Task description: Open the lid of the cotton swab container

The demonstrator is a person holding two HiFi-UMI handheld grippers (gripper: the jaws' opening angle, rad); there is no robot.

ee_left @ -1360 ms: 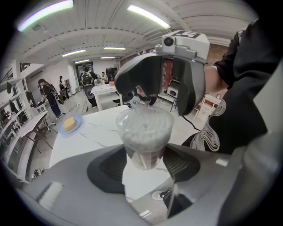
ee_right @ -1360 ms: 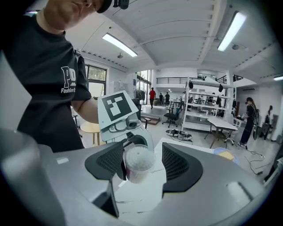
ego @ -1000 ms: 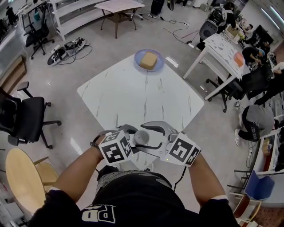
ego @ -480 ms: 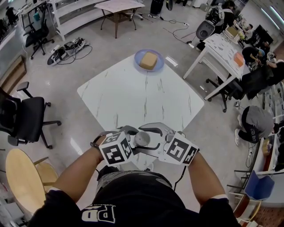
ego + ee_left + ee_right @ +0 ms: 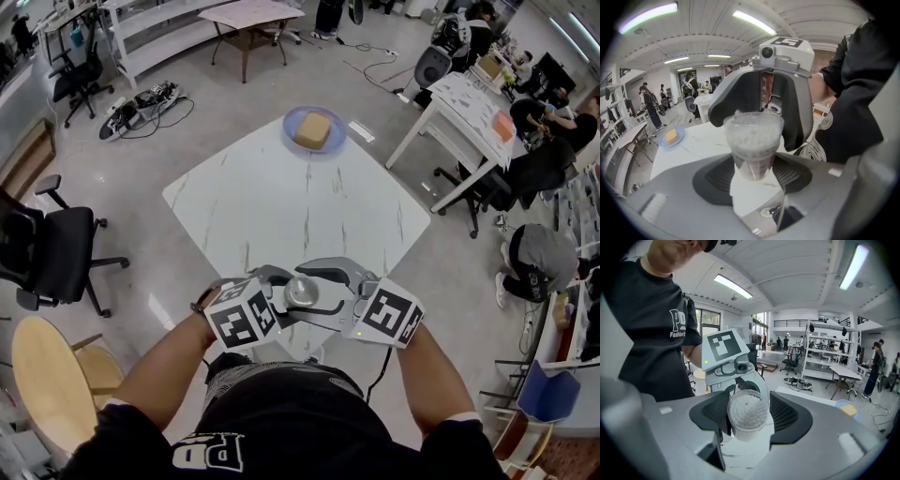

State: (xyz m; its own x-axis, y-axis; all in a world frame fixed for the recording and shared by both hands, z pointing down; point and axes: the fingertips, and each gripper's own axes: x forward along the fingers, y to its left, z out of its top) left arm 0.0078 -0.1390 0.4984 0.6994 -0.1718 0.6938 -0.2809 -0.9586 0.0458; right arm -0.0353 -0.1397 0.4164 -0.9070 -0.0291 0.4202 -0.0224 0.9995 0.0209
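Observation:
A clear cotton swab container [image 5: 302, 291] packed with white swabs hangs in the air over the near corner of the white table [image 5: 281, 202]. My left gripper [image 5: 283, 298] is shut on its lower body [image 5: 752, 161]; the dark pads [image 5: 712, 174] press in from both sides. My right gripper [image 5: 321, 287] comes from the opposite side, jaws shut around the top with the clear lid [image 5: 747, 412]. In the right gripper view [image 5: 748, 422] I look straight at the round lid end. In the left gripper view the right jaws stand behind the lid [image 5: 753, 127].
A blue plate [image 5: 314, 129] with a yellow block lies at the table's far corner. A black office chair [image 5: 47, 248] and a round wooden chair [image 5: 47, 375] stand on the left. White desks [image 5: 469, 112] with people are at the right.
Both grippers stay locked on the container near my body. The left gripper's cube has dipped slightly and the container's top has tipped a little, now catching light.

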